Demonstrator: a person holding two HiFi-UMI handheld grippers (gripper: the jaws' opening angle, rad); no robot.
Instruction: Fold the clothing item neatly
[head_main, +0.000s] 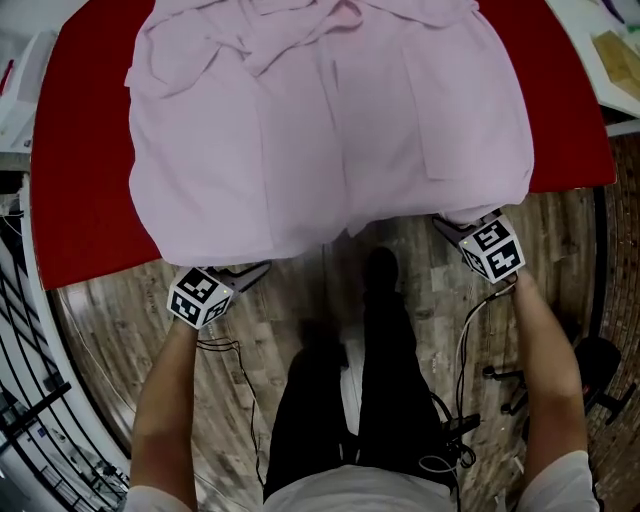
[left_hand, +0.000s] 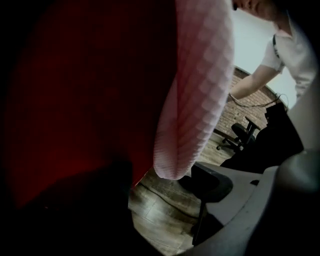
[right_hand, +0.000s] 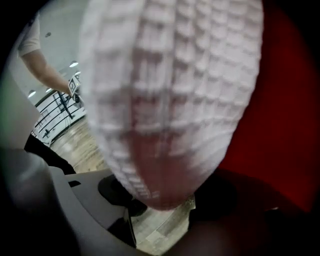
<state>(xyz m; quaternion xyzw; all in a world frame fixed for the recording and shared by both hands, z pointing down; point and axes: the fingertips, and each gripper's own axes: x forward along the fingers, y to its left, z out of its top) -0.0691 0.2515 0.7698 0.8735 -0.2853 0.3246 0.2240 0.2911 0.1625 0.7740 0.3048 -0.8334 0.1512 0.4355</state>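
Note:
A pale pink waffle-knit garment (head_main: 330, 130) lies spread on the red table (head_main: 80, 190), its near hem hanging over the front edge. My left gripper (head_main: 252, 270) sits just below the hem's left corner. In the left gripper view the hem's folded tip (left_hand: 175, 160) hangs above the gap between the jaws, which stand apart, and my left gripper (left_hand: 165, 192) is open. My right gripper (head_main: 447, 224) is at the hem's right corner. Seen from the right gripper, the fabric (right_hand: 170, 100) bulges down between wide jaws without being pinched, so the right gripper (right_hand: 170, 202) is open.
Wood floor (head_main: 300, 300) lies under the table's front edge, where my legs (head_main: 350, 400) stand. Cables (head_main: 465, 340) trail from both grippers. An office chair (left_hand: 242, 134) and a person in a white shirt (left_hand: 287, 55) are off to the side. A black railing (head_main: 25, 330) runs at left.

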